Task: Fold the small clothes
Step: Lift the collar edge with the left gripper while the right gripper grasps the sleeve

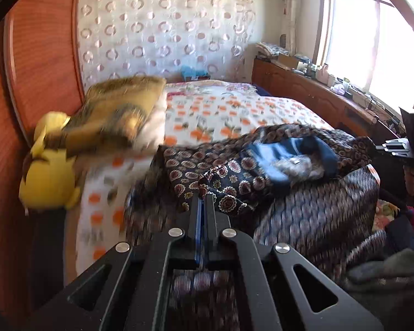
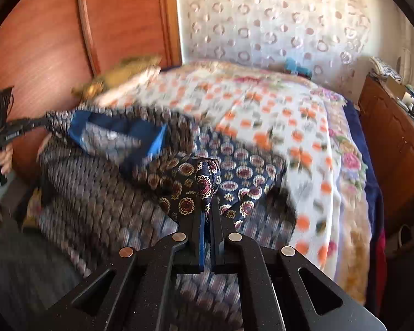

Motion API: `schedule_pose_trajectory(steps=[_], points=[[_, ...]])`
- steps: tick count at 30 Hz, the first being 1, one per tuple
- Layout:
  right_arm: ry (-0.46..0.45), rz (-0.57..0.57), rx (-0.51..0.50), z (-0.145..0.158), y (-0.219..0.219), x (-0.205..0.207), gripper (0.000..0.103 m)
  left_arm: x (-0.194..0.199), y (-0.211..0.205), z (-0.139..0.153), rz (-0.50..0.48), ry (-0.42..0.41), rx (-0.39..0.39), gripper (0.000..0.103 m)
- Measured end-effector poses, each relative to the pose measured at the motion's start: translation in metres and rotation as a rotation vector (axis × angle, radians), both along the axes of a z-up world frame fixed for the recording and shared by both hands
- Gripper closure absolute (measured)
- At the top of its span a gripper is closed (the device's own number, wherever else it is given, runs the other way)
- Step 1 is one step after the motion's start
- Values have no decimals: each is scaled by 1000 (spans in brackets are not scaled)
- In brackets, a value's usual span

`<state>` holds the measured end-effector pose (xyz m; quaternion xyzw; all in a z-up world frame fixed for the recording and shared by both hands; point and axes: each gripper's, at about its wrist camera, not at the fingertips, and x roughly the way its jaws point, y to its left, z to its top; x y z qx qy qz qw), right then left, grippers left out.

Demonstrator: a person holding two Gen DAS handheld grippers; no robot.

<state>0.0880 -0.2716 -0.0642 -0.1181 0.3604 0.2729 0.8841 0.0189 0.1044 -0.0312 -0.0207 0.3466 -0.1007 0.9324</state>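
**A:** So here we've got both grippers clamped on the same paisley garment (image 1: 229, 176). Our left gripper (image 1: 202, 197) has its jaws pinched tight on one bunched edge, and our right gripper (image 2: 208, 193) is pinched on another bit of the fabric. It's dark navy with medallion print and a blue lining (image 2: 116, 129), draped over the patterned cover (image 2: 96, 193) at the near end of the bed (image 2: 262, 104).

**B:** Which step would we call this?

**A:** Looks to us like spreading it out before the first fold. It's still rumpled, lining showing, nowhere near flat. Everything's motion-blurred, so exact corners are hard to tell.

**B:** And next?

**A:** We'd guess we need to pull the two held points apart, get it taut, then lay it flat near the bed's front edge without letting either pinch slip.
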Motion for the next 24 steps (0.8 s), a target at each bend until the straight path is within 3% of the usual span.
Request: schedule_pose_trajectory(steps=[3, 8, 14, 24], points=[[48, 1, -38, -11, -7, -19, 101, -11, 4, -10, 10, 49, -16, 101], [71, 9, -78, -11, -16, -36, 101, -28, -2, -3, 1, 85, 71, 101], [91, 25, -119, 3, -16, -59, 101, -57, 1, 14, -31, 109, 111, 101], [135, 6, -76, -6, -1, -57, 101, -57, -3, 23, -29, 105, 142, 100]])
